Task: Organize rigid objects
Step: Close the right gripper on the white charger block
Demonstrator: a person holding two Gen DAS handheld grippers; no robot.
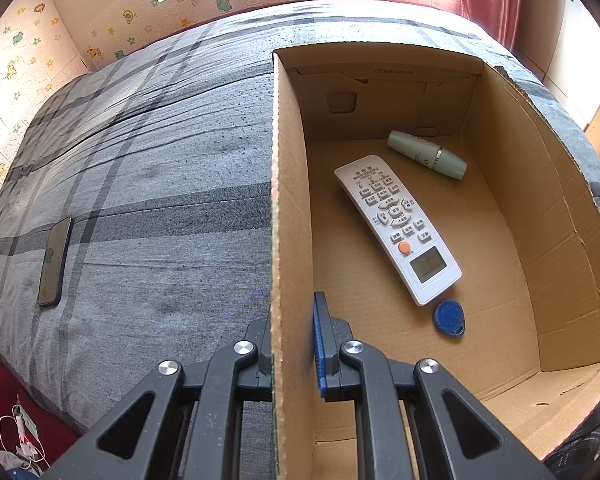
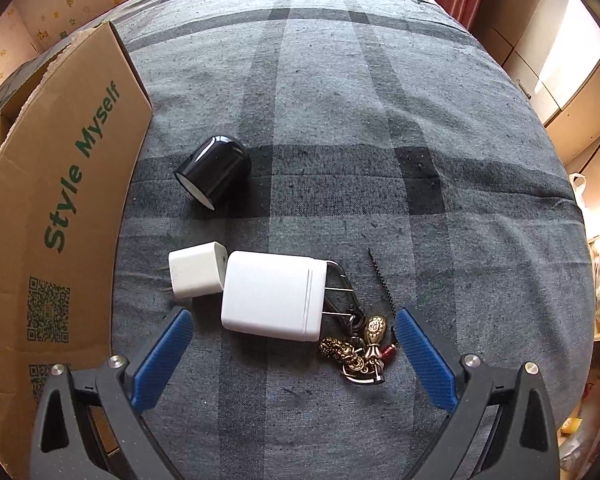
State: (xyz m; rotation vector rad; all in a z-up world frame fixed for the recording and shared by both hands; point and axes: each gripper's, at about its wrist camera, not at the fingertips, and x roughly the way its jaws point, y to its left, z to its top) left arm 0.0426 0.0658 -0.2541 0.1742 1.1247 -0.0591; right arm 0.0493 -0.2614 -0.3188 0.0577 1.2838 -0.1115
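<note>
Left gripper (image 1: 294,344) seemingly clamps the cardboard box (image 1: 292,200) wall, steadying it; right gripper (image 2: 292,360) hovers spread over the white charger (image 2: 274,296).

box (image 2: 66,184): "Style Myself" (green print) | QR codes (image 2: 48,314) below

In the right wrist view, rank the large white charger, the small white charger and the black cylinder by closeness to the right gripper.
1. Large white charger, just ahead of the right gripper, centre.
2. Small white charger, ahead-left, touching the large one.
3. Black cylinder, farthest, lying near the cardboard box.
</note>
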